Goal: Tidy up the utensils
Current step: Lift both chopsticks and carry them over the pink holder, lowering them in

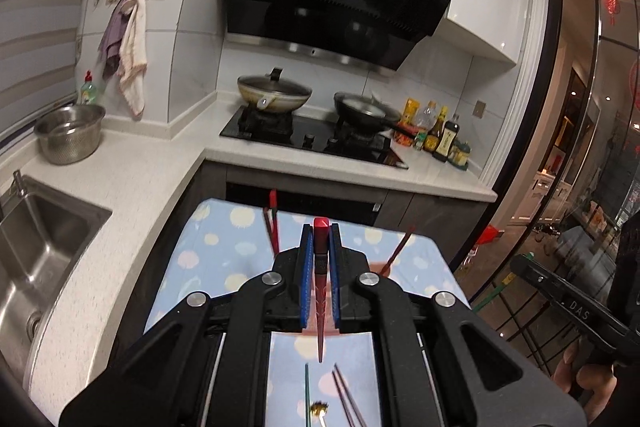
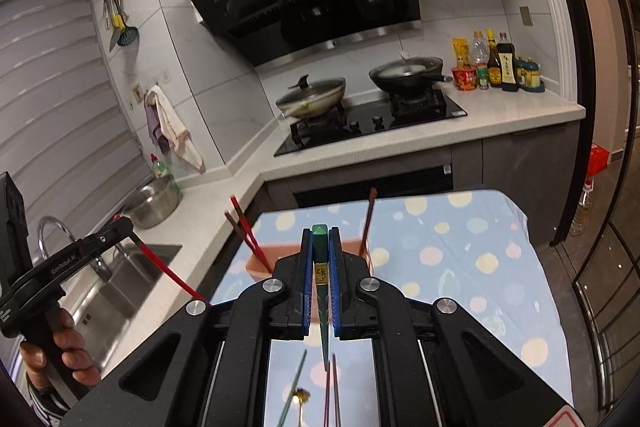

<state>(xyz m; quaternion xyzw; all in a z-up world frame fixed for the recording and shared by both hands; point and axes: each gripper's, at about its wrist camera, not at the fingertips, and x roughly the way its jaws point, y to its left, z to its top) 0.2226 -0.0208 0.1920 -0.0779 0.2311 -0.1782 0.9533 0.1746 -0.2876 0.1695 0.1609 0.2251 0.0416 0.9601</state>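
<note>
Presently, the left gripper (image 1: pixel 321 227) has its fingers clamped on a red chopstick (image 1: pixel 321 291), and the right gripper (image 2: pixel 320 233) has its fingers clamped on a green chopstick (image 2: pixel 321 279), both held above the desk (image 2: pixel 460 251) just short of the brown holder (image 2: pixel 260 263). Other chopsticks already stand in that holder, so each tip should, in the inspector's judgement, be lowered into it steeply and one at a time. More chopsticks lie on the desk on the near side of the holder.

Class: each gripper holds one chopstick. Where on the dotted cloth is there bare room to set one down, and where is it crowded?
Free: the dotted cloth right of the brown holder, out to its right edge. Crowded: the holder with its upright chopsticks, and the near strip where loose chopsticks lie.
</note>
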